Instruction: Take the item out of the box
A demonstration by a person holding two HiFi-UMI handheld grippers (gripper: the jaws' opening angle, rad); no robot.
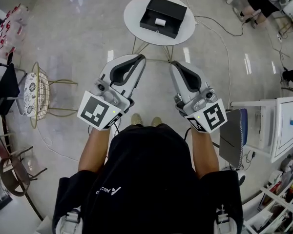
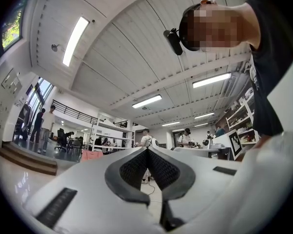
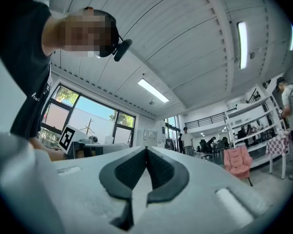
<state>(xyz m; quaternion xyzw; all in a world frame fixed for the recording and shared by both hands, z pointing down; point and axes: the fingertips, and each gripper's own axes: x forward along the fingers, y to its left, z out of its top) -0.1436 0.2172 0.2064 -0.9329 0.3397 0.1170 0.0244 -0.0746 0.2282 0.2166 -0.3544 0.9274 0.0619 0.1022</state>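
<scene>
We are holding the left gripper [image 1: 142, 57] and right gripper [image 1: 173, 63] shut and empty. Well ahead of them, the white item [image 1: 160, 21] in the box [image 1: 172, 9] is looking light and flat, so we are planning to pinch it across its edges.

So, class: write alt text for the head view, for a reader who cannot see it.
Seen from above, a person in a black shirt holds the left gripper and right gripper, both shut and empty, short of a round white table. On it sits an open black box with a small white item inside.
</scene>
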